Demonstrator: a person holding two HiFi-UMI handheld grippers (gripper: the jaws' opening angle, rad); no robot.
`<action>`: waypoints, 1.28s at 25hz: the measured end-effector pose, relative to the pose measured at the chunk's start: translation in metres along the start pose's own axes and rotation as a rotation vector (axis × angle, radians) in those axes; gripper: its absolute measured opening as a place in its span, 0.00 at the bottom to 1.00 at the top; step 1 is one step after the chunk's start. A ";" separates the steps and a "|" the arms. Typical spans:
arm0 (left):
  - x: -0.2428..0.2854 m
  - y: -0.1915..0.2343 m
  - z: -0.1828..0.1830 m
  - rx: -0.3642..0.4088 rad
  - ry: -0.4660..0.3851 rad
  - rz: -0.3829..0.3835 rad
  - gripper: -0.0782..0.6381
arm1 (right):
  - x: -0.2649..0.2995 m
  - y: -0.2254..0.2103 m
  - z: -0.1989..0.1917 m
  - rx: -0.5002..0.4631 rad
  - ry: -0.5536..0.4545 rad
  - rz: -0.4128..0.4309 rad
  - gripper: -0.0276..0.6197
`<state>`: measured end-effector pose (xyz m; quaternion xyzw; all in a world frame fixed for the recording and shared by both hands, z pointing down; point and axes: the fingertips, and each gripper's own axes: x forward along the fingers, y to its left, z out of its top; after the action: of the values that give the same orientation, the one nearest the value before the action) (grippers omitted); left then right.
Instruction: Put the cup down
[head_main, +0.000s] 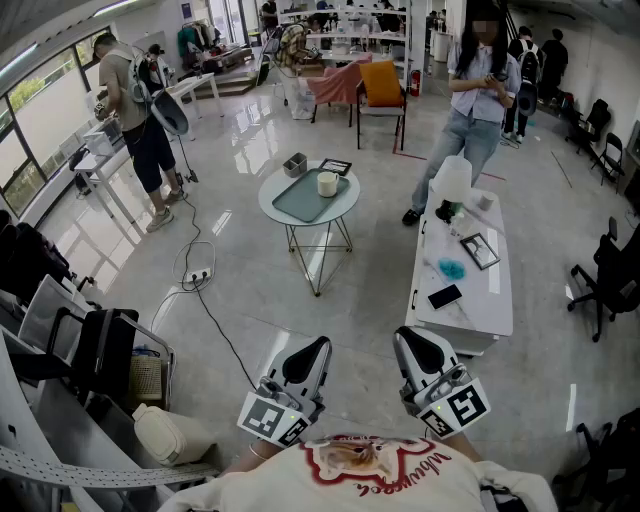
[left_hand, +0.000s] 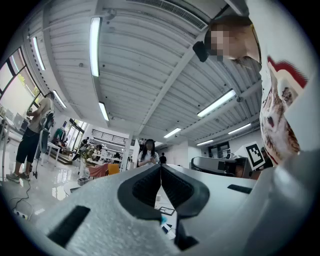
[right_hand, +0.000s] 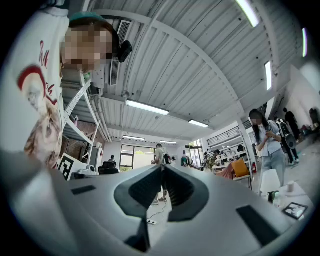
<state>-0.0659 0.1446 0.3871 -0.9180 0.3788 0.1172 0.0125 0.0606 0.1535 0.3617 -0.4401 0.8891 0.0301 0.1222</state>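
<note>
- There were two claws, and both were low in the head view, close to the person's shirt (head_main: 370, 480).
- The left claw (head_main: 312, 352) was closed. In the left gripper view its two jaws pressed together at the tips, and nothing was between them (left_hand: 161, 172).
- The right claw (head_main: 410, 345) was closed too. In the right gripper view its two jaws met, and it held nothing (right_hand: 162, 171).
- Each claw had one cube with square black marks, so there were two cubes: the left one (head_main: 272, 417) and the right one (head_main: 455, 405).
- There was one white cup (head_main: 327, 183). It stood upright on one grey-green tray (head_main: 305, 198), far from both claws.
- The tray lay on one round desk (head_main: 348, 205).
- Two more things sat on the round desk, just behind the tray: one small grey box (head_main: 294, 164) and one dark picture frame (head_main: 335, 167).
- One long white desk (head_main: 495, 295) stood to the right of the round one.
- On the long desk lay one black phone (head_main: 445, 296), one blue thing (head_main: 452, 268) and one more picture frame (head_main: 480, 250).
- Two people stood near the desks. One was by the far end of the long desk (head_main: 478, 95), and one was far off to the left (head_main: 135, 115).
- One chair with an orange back (head_main: 382, 85) stood behind the round desk.
- One white plug strip (head_main: 197, 275) lay on the shiny floor with a black cord running from it.
</note>
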 end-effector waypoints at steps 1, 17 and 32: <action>0.001 0.000 0.000 0.007 0.000 0.000 0.13 | 0.000 -0.001 0.001 -0.002 -0.003 -0.001 0.11; 0.003 -0.006 -0.002 0.024 -0.012 -0.012 0.13 | -0.005 0.002 0.003 -0.006 -0.016 -0.003 0.11; 0.010 -0.018 -0.013 0.036 -0.003 0.021 0.13 | -0.008 -0.008 -0.021 0.041 0.064 0.022 0.11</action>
<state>-0.0437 0.1492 0.3964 -0.9134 0.3904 0.1120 0.0283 0.0671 0.1515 0.3841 -0.4285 0.8977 -0.0011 0.1025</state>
